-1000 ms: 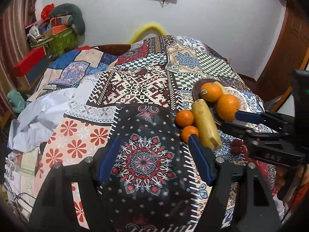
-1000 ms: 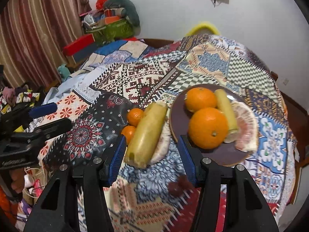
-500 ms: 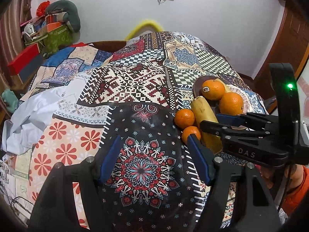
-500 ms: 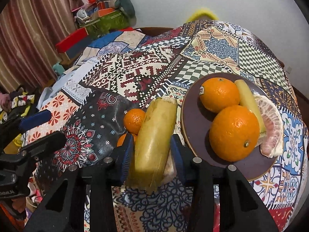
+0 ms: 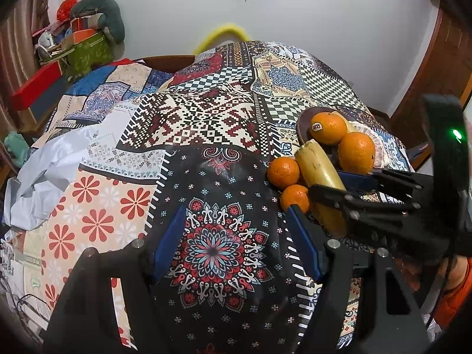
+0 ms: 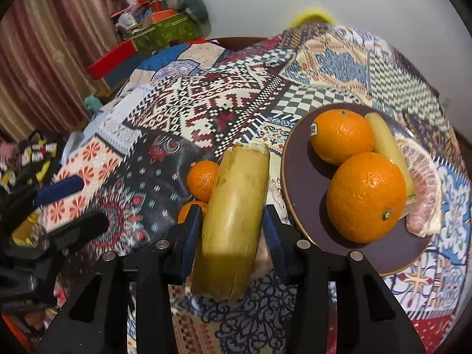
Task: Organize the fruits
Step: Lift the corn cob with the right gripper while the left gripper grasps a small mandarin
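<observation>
My right gripper (image 6: pixel 233 221) is shut on a thick yellow sugarcane piece (image 6: pixel 236 206), its blue pads pressing both sides; it also shows in the left wrist view (image 5: pixel 320 174). Two small tangerines (image 6: pixel 202 180) lie just left of it on the patterned cloth. A dark plate (image 6: pixel 303 206) to the right holds two big oranges (image 6: pixel 365 196), a thinner cane stick (image 6: pixel 386 144) and a pomelo slice (image 6: pixel 424 183). My left gripper (image 5: pixel 236 236) is open and empty over the dark floral patch, left of the tangerines (image 5: pixel 283 172).
The patchwork cloth (image 5: pixel 206 118) covers a round table. A cluttered shelf with boxes (image 5: pixel 79 41) stands at the back left. A white wall is behind. The right gripper's body (image 5: pixel 398 206) reaches in from the right in the left wrist view.
My right gripper moved forward around the sugarcane piece and closed on it. The left gripper stayed open and nearly still.
</observation>
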Available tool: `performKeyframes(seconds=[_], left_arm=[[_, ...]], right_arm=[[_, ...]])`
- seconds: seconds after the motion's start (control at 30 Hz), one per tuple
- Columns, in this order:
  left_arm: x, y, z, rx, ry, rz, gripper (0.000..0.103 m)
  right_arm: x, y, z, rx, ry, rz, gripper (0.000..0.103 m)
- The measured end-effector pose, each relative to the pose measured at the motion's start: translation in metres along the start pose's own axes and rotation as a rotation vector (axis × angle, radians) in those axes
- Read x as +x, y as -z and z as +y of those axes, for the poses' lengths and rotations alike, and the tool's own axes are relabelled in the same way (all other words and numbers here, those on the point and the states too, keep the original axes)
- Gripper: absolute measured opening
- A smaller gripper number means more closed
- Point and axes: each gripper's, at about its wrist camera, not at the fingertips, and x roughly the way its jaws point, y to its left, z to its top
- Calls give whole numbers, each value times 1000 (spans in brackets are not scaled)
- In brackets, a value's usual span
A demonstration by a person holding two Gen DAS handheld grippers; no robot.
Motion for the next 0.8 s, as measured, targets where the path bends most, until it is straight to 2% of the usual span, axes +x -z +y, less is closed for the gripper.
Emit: performKeyframes(seconds=[0.17, 0.33, 0.6, 0.8], left_arm=[[4, -3, -10, 5, 8, 6, 70], [13, -7, -25, 19, 21, 20, 70], [38, -12, -49, 28, -1, 53, 70], [58, -15, -63, 32, 13, 91, 52]], right_arm=[[-16, 10, 1, -34, 3, -25, 38], [-39, 13, -18, 27, -11, -83, 38], [-71, 18, -52, 83, 33, -161, 38], [-75, 25, -68, 102, 37, -169, 38]])
